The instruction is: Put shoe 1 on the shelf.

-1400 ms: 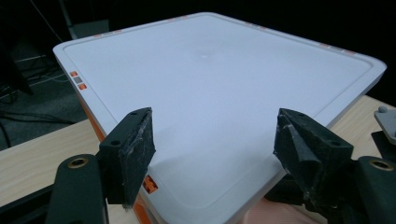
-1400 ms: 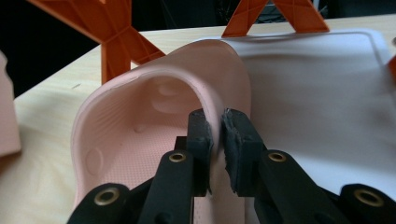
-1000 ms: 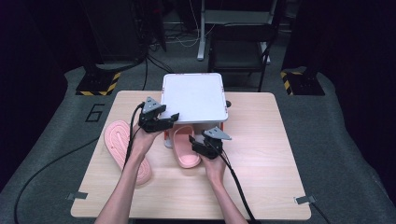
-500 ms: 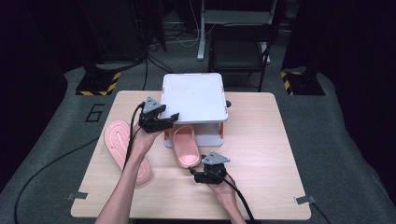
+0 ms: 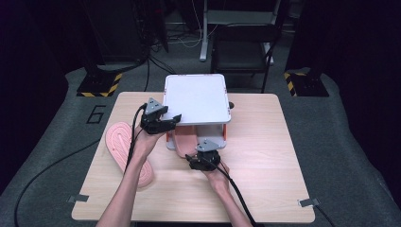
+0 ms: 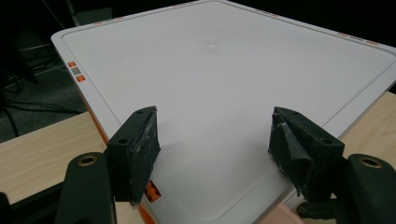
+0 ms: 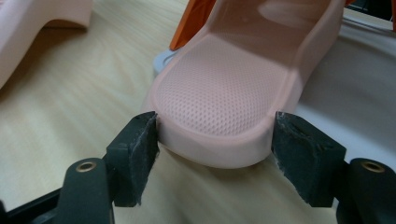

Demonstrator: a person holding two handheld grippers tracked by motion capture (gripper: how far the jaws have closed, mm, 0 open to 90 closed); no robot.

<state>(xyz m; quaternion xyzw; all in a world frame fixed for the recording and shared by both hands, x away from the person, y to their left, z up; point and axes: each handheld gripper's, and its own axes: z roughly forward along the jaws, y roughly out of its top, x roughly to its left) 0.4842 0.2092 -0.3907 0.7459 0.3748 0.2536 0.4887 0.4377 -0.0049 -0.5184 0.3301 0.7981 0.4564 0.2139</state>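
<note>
A white flat-topped stand (image 5: 196, 97) on orange legs sits at the table's far middle. One pink slipper (image 5: 183, 142) lies half under it, heel toward me. My right gripper (image 5: 193, 160) has the heel (image 7: 219, 102) between its jaws, which have just been closing; both pads touch the heel's sides in the right gripper view (image 7: 215, 130). My left gripper (image 5: 171, 121) hangs open over the stand's near left corner, its pads (image 6: 140, 140) apart above the white top (image 6: 224, 70) with nothing between them. A second pink slipper (image 5: 127, 151) lies on the table at the left.
The wooden table (image 5: 265, 156) has free room on its right half and along the front. An orange leg (image 7: 191, 23) of the stand rises just left of the held slipper. Cables trail from both grippers toward me. Dark floor and equipment lie beyond.
My right gripper drew back toward me from the slipper, then came forward again onto its heel. The left gripper stayed over the stand's corner.
</note>
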